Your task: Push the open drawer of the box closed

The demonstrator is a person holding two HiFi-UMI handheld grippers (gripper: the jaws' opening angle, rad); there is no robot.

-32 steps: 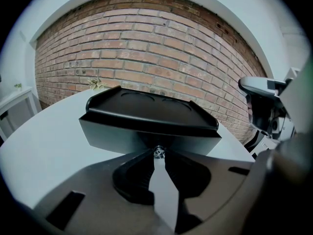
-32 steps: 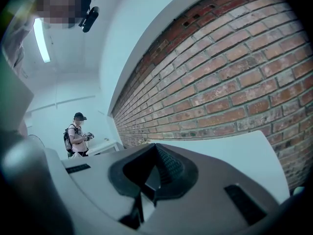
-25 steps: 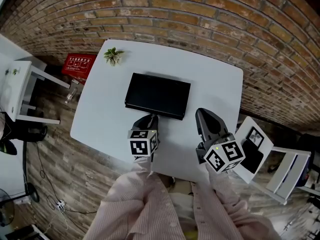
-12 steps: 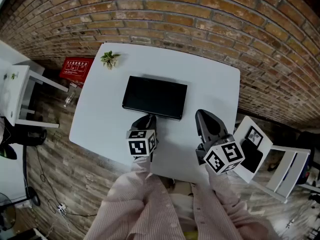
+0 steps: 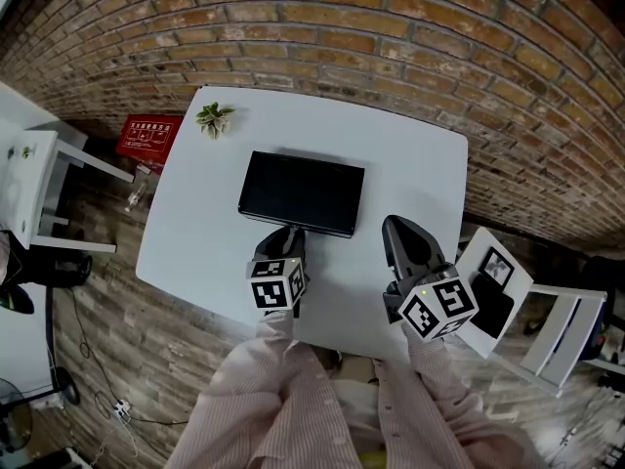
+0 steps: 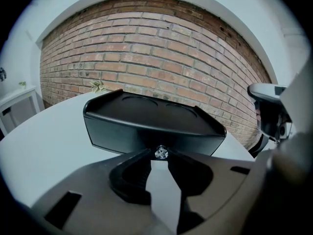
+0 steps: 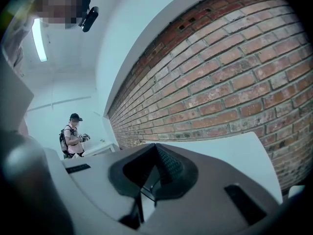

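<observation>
Sitting near middle of white table (image 5: 415, 164), black box (image 5: 301, 191) shows drawer front flush with its body, facing near edge. Clear knob (image 6: 161, 153) on that front lies between tips of left gripper (image 5: 286, 234); jaws have just been opening, now slightly apart, flanking knob. Right gripper (image 5: 395, 225) hovers over near right corner, well apart from box, jaws closed on nothing. Small potted plant (image 5: 214, 117) at far left corner; brick wall (image 5: 391, 27) beyond far edge
</observation>
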